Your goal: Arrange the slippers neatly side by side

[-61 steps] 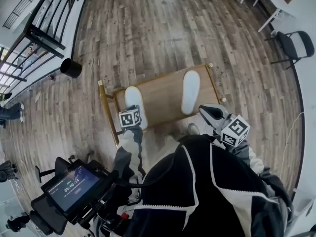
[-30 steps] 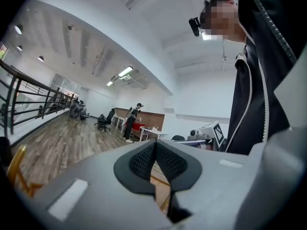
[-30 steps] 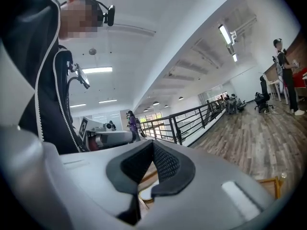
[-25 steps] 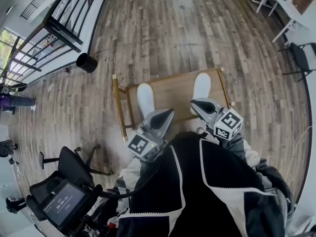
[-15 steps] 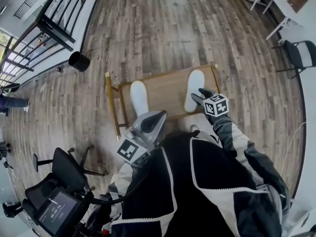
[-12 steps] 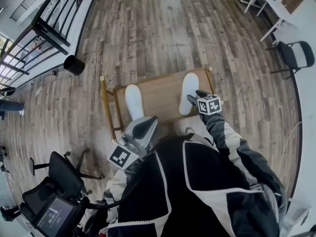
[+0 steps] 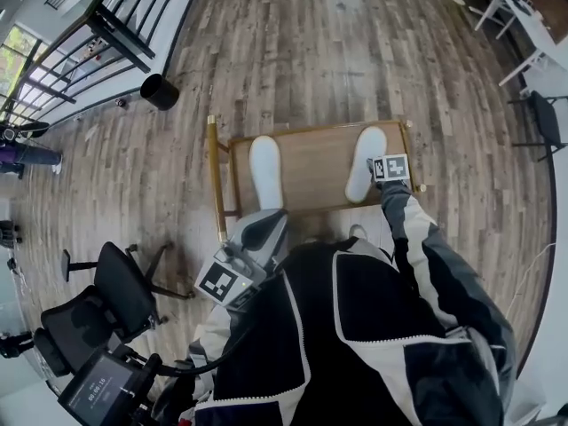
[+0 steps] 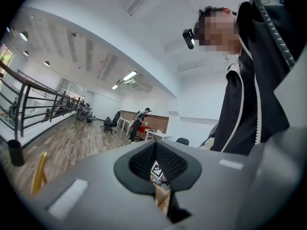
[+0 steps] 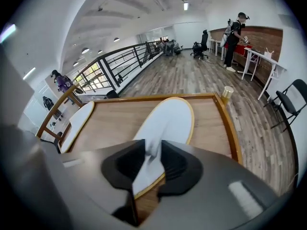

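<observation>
Two white slippers lie apart on a low wooden table [image 7: 311,162]: the left slipper [image 7: 266,171] near its left end, the right slipper [image 7: 366,162] near its right end. My right gripper [image 7: 380,169] points down at the right slipper's near end. In the right gripper view its jaws have just been closing, and the pads now pinch the right slipper's [image 9: 170,121] white upper into a crease at the right gripper [image 9: 152,150]. The left slipper [image 9: 76,121] shows at the far left. My left gripper [image 7: 266,222] hangs by my body, shut and empty [image 8: 156,145].
The table has a raised yellow rim [image 9: 229,123] and corner knobs. On the wood floor stand a black bin [image 7: 161,90], an office chair [image 7: 111,291] at the near left and a black chair [image 7: 546,122] at the right. A person [image 9: 235,30] stands at a far desk.
My right gripper has dropped from beside my chest to the right slipper's near end. The left gripper, at the left slipper in the oldest frame, has drawn back to my body. Neither slipper has shifted.
</observation>
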A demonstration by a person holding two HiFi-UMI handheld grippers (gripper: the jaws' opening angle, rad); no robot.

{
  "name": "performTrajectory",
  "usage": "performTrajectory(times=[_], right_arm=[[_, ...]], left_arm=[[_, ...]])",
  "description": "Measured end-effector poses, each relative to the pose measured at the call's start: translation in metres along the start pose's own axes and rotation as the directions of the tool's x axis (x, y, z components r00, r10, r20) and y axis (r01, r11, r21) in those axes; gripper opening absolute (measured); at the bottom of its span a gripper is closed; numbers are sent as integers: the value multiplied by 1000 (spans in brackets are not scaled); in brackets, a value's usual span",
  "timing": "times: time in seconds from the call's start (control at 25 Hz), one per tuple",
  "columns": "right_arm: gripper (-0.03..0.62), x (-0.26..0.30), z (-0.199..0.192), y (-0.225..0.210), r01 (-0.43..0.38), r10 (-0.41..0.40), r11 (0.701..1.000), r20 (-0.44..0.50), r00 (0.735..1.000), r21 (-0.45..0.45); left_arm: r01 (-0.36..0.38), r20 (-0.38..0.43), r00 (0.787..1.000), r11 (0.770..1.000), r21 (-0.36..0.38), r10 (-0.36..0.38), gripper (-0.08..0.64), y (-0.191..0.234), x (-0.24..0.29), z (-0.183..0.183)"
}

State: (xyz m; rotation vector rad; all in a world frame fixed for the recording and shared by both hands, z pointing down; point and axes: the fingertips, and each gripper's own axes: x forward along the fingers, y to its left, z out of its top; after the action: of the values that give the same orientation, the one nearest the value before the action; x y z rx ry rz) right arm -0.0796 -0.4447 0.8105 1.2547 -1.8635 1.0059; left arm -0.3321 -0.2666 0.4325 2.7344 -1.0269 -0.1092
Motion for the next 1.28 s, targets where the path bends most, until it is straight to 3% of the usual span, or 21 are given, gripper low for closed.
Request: performTrajectory(times=[0.04, 0.32, 0.56, 0.72, 0.92, 1.16, 1.28], right_arm=[[31, 1, 1, 0, 3, -3, 1000, -8, 1000, 2], [25, 2, 6, -2, -7, 6, 999, 18, 1000, 42], [26, -36, 32, 29, -103, 98, 995, 170, 981, 17], [28, -80, 58, 66, -195, 203, 979, 306, 930, -57], [28, -157, 75, 126, -283, 351, 935, 441, 826, -215], [28, -252, 60, 185, -263, 435, 892, 539, 721, -369], [28, -275, 48, 200, -244, 442, 886, 562, 699, -393]], left_arm=[[-9, -1, 1000, 1000, 3, 9, 20, 1, -2, 1], [-24, 8, 1000, 1000, 4, 24, 20, 6, -1, -2], [21, -19, 1000, 1000, 10, -21, 20, 0, 10, -10], [61, -33, 998, 998, -8, -61, 20, 0, 25, -19], [70, -24, 997, 997, -9, -71, 20, 7, 41, -22], [55, 3, 998, 998, 0, -55, 20, 8, 39, -18], [42, 0, 999, 998, -40, -42, 20, 12, 34, -21]])
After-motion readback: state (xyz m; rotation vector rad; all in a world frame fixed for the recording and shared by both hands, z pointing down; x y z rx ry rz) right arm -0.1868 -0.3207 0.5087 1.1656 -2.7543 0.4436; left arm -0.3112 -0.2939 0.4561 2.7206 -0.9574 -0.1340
